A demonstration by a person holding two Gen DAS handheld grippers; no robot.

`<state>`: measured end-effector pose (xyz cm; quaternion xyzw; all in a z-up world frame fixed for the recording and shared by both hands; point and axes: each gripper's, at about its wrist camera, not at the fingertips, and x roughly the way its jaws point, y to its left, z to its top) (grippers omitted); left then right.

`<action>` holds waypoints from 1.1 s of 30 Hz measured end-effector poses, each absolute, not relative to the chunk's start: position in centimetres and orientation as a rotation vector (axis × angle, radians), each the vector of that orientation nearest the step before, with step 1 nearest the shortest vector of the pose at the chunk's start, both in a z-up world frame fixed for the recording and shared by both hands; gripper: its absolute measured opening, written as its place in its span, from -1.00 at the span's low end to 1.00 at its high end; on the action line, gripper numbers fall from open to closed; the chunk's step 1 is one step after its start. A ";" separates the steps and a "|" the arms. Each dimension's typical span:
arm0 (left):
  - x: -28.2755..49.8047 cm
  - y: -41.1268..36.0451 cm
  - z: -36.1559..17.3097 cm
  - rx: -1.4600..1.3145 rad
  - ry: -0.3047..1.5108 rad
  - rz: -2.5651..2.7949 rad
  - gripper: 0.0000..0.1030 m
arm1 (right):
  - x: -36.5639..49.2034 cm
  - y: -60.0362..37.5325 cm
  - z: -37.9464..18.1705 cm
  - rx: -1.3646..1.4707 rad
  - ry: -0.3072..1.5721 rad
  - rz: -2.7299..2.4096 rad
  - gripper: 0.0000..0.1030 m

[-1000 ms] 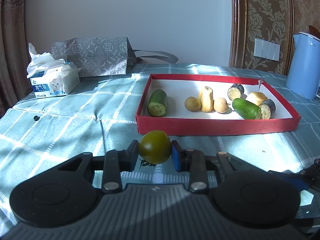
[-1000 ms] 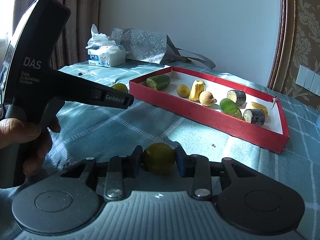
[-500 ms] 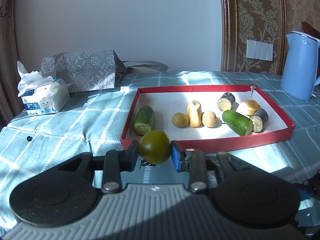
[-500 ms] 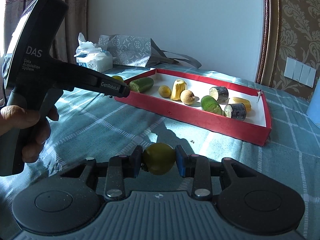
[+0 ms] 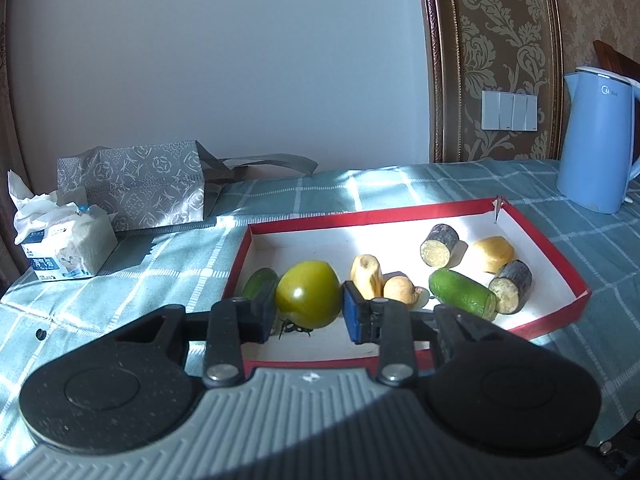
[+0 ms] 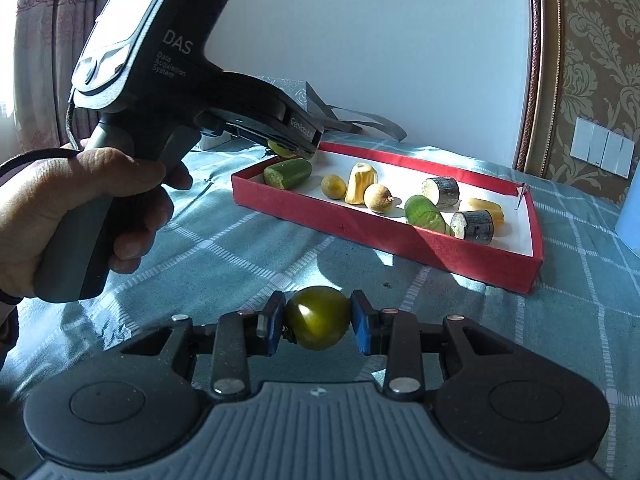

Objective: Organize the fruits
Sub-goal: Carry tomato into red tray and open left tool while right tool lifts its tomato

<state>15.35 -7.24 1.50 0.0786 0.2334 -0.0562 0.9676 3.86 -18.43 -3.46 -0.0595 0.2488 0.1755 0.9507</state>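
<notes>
A lived-in home — ornate damask wallpaper (image 5: 512, 40) behind a carved wooden frame (image 5: 434, 60), patterned curtains (image 6: 44, 40) at a sunny window. The table wears a teal checked cloth (image 5: 280, 200), with a tissue pack (image 5: 64, 248), a gift bag (image 5: 132, 184) and a blue kettle (image 5: 596, 140) — ordinary household clutter.

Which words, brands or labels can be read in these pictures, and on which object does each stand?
"DAS", then "Data Acquisition System": on the handheld left gripper's body.
"GenRobot.AI", partly hidden: on its front edge.
Logo on the blue kettle: too small to read.
Print on the tissue pack: blurred, unreadable.
</notes>
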 end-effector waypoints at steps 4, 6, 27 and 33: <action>17.0 -7.9 1.6 0.180 0.484 -0.118 -0.39 | 3.6 -18.7 -3.2 -0.122 0.493 0.342 -0.34; 17.8 -8.4 1.7 0.201 0.474 -0.110 -0.39 | 3.5 -18.7 -3.1 -0.118 0.492 0.352 -0.34; 24.4 -9.2 2.0 0.199 0.480 -0.083 -0.39 | 3.3 -18.8 -2.8 -0.108 0.488 0.384 -0.34; 25.7 -8.9 1.2 0.190 0.512 -0.073 -0.39 | 3.5 -18.8 -2.9 -0.105 0.493 0.385 -0.34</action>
